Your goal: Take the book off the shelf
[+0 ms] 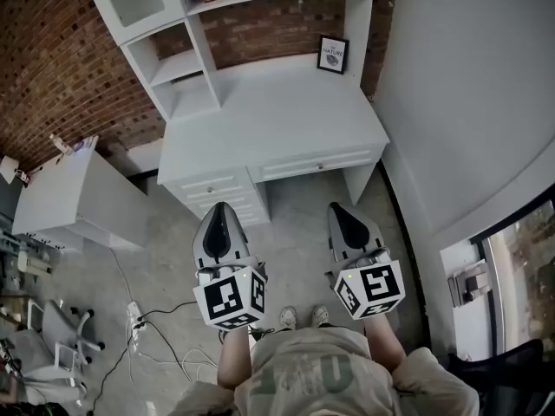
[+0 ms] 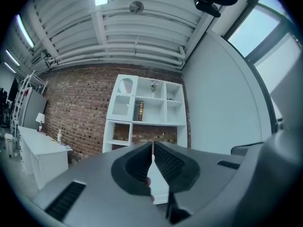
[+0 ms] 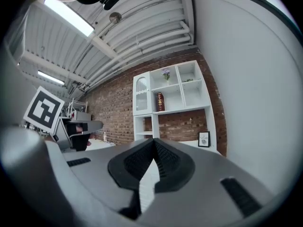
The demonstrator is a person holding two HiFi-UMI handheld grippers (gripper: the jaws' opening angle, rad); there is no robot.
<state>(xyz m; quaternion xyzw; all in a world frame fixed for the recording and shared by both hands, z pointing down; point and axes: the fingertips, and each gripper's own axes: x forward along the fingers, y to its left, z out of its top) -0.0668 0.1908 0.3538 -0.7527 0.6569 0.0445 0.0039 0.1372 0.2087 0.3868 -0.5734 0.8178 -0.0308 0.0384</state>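
I stand in front of the white bench with a claw in each hand. My left claw is closed tight, its two jaws tip to tip, and it holds nothing. My right claw is closed the same way and holds nothing too. Both point level at the white shelf that sits on the bench against the brick wall. The book is dark red. It stands upright in an upper box of the shelf, just beside the little door, well apart from both claws. A small framed picture stands at the back of the bench.
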